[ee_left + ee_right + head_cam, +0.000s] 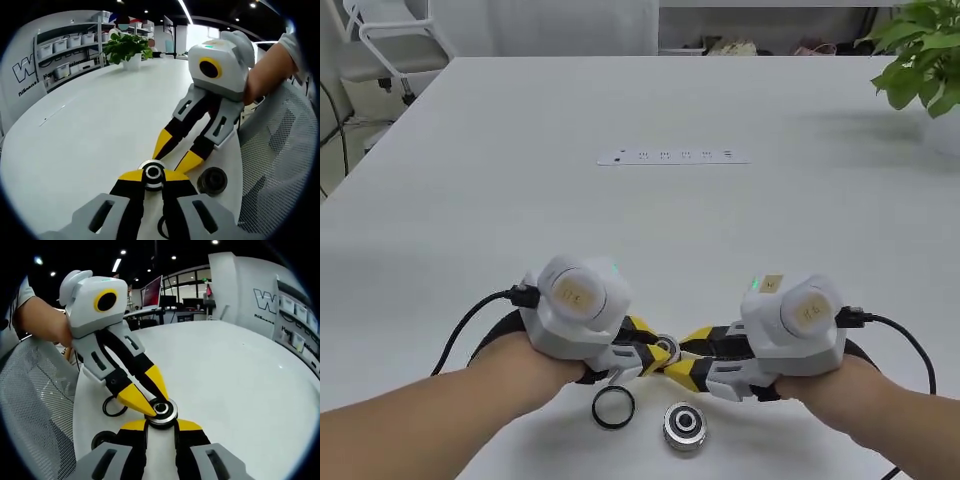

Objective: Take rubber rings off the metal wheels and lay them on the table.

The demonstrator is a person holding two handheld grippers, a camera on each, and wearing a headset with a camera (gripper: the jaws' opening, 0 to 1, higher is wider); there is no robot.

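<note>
A small metal wheel [665,349] with a black rubber ring around it is held above the table's near edge, between both grippers. My left gripper [653,352] comes from the left and is shut on the wheel [152,172]. My right gripper [681,358] meets it from the right, its yellow tips closed against the same wheel [164,411]. A loose black rubber ring [613,407] lies flat on the table just below them. Beside it stands a second metal wheel [685,424], seen also as a dark wheel [212,181] in the left gripper view.
A white power strip [672,156] lies mid-table. A potted plant [925,55] stands at the far right corner, and a white chair [380,40] at the far left. Black cables trail from both grippers. A mesh chair back [35,390] sits close behind the near edge.
</note>
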